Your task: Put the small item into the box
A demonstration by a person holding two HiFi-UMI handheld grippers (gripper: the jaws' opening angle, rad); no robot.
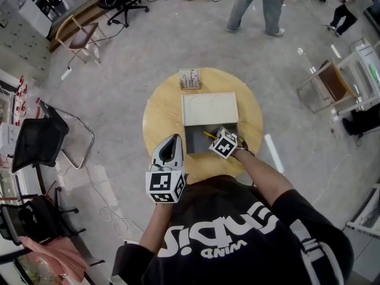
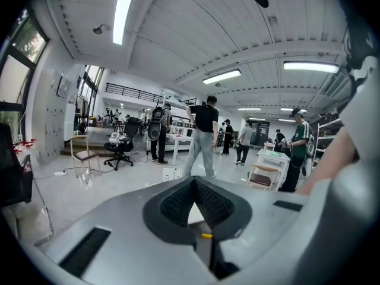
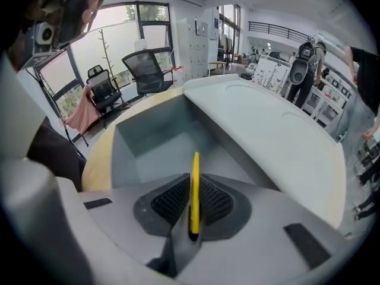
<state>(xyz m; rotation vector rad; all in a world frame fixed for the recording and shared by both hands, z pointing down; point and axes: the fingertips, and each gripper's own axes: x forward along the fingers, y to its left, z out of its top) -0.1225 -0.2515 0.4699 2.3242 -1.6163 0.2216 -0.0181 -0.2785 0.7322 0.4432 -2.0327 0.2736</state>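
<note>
An open grey box [image 1: 198, 141] sits on the round wooden table [image 1: 160, 114], its pale lid [image 1: 209, 108] folded flat behind it. My right gripper [image 1: 216, 138] hangs over the box's right half, shut on a thin yellow stick [image 1: 208, 135]. In the right gripper view the yellow stick [image 3: 195, 162] stands upright between the pads of the right gripper [image 3: 194, 186], above the box's hollow [image 3: 148, 138] and beside the lid [image 3: 267, 129]. My left gripper [image 1: 173, 139] hovers just left of the box, shut and holding nothing. In its own view the left gripper [image 2: 194, 183] points level across the room.
A small rack of cards [image 1: 189, 79] stands at the table's far edge. A black office chair [image 1: 38, 144] is on the left and a wooden chair [image 1: 329, 85] on the right. People walk across the floor beyond the table.
</note>
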